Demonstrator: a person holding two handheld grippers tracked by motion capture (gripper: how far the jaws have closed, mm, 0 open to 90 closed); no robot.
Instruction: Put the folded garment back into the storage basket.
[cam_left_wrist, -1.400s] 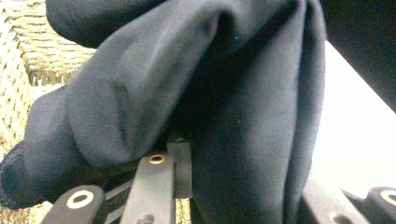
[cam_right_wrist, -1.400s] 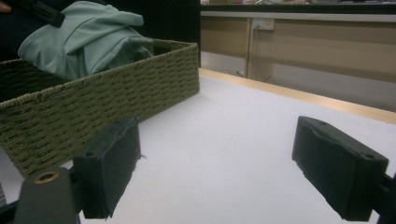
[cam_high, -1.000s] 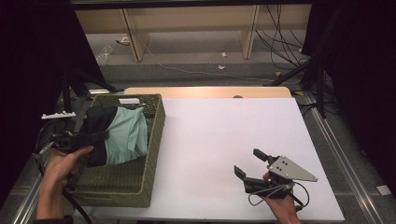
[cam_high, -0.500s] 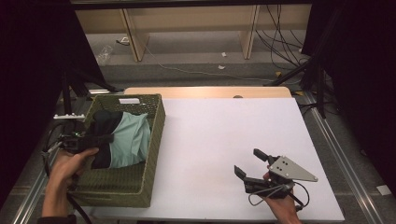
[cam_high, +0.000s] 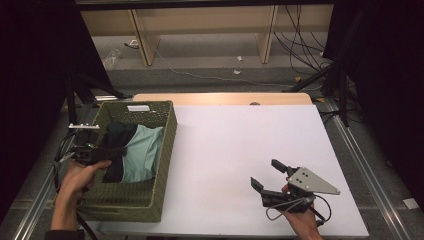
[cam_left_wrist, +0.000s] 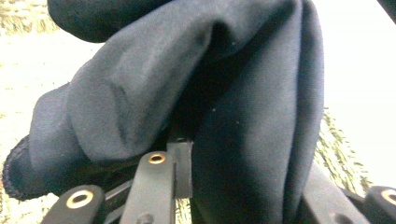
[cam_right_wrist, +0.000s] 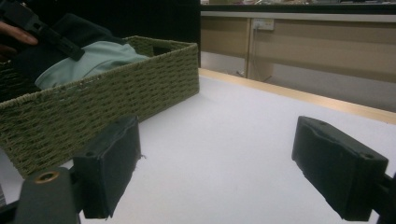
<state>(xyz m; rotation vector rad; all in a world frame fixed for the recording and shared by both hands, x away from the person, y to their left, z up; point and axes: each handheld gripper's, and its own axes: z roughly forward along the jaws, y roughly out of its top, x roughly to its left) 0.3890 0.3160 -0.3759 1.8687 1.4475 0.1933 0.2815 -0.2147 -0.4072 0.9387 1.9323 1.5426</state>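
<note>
dark navy garment (cam_left_wrist: 187, 93): soft matte cloth, bunched into thick rounded folds, one fold pinched at the left gripper (cam_high: 117, 151). it lies in the left part of the woven green basket (cam_high: 165, 150), touching a pale mint garment (cam_high: 142, 152) crumpled to its right. both are heaped loosely, rising about to the rim. basket stands at the left edge of the white surface (cam_high: 240, 140).
</note>
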